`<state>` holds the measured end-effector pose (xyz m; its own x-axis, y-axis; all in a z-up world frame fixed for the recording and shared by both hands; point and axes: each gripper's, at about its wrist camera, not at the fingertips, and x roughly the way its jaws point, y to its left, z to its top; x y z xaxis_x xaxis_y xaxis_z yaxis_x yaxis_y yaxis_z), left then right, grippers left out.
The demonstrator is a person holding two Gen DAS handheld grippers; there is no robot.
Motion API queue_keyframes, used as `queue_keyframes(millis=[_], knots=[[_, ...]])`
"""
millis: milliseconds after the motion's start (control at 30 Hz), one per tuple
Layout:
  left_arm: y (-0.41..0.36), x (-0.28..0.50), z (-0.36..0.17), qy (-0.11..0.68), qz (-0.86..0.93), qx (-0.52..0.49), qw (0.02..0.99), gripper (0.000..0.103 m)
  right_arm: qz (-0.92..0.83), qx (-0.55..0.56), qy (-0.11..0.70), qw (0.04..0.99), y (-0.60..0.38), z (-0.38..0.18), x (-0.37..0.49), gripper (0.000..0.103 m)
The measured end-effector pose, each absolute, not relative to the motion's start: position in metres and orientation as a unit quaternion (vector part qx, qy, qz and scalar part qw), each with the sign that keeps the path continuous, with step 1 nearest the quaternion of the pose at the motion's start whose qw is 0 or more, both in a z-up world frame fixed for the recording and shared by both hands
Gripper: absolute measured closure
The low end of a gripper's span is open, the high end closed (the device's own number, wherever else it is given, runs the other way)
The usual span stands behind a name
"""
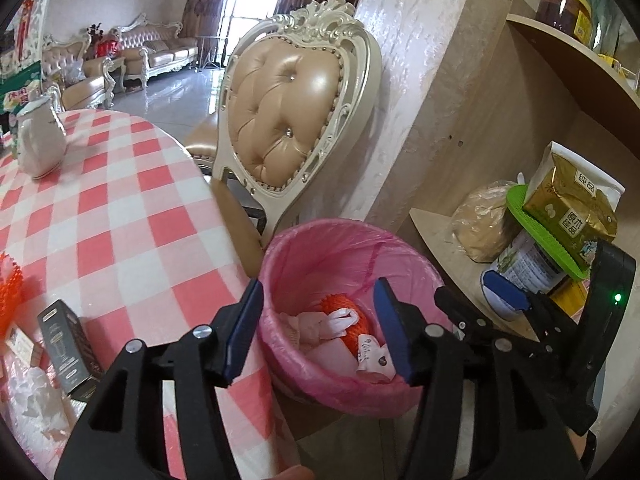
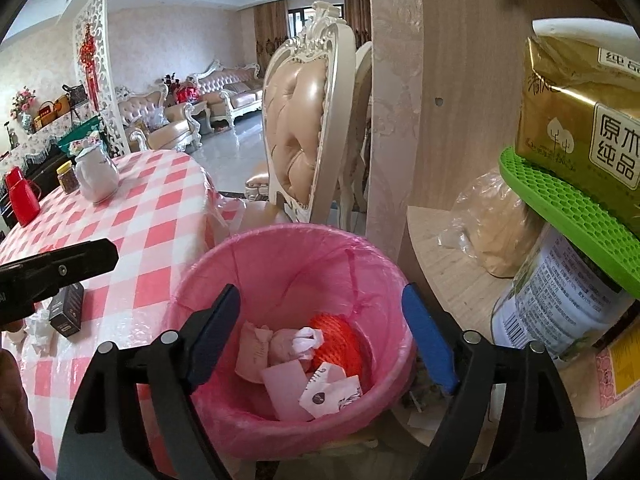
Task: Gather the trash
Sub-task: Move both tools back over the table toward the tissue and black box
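A pink-lined trash bin [image 1: 344, 248] [image 2: 304, 256] stands between the checkered table and a shelf. Inside lie orange mesh [image 2: 340, 336], crumpled paper [image 2: 308, 338] and white scraps [image 2: 332, 394]. My left gripper [image 1: 320, 328] is open and empty above the bin's near rim. My right gripper [image 2: 326, 340] is open and empty over the bin; it also shows at the right of the left wrist view [image 1: 504, 296]. On the table lie a small black box [image 1: 70, 344] [image 2: 68, 312], crumpled white tissue [image 1: 36, 404] [image 2: 38, 326] and orange mesh [image 1: 10, 288].
A white jug [image 1: 40, 140] [image 2: 96, 174] and red flasks [image 2: 22, 196] stand on the pink checkered table [image 1: 132, 216]. An ornate chair [image 1: 288, 112] stands behind the bin. The shelf [image 2: 448, 264] at right holds a tin [image 2: 560, 304], a bagged item [image 2: 500, 228] and a gold pack [image 2: 580, 116].
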<state>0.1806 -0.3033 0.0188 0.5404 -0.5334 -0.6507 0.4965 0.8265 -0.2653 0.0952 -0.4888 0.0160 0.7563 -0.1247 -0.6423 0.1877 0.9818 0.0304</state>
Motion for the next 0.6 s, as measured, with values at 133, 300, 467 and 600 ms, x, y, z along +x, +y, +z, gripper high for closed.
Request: queue_keyframes(millis=[133, 300, 467, 600], knots=[[-0.291, 0.174, 0.021, 0.374, -0.282, -0.026, 0.883, 0.044, -0.077, 0.045, 0.336, 0.937, -0.482, 0.018, 0.092, 0.022], [-0.272, 0.164, 0.023, 0.368, -0.259, -0.024, 0.893, 0.043, -0.071, 0.043, 0.335, 0.938, -0.473, 0.018, 0.09, 0.021], [-0.252, 0.155, 0.025, 0.361, -0.237, -0.023, 0.901, 0.043, -0.063, 0.033, 0.334, 0.94, -0.458, 0.018, 0.089, 0.019], [-0.233, 0.148, 0.025, 0.357, -0.221, -0.027, 0.907, 0.043, -0.047, 0.034, 0.333, 0.941, -0.445, 0.019, 0.087, 0.019]])
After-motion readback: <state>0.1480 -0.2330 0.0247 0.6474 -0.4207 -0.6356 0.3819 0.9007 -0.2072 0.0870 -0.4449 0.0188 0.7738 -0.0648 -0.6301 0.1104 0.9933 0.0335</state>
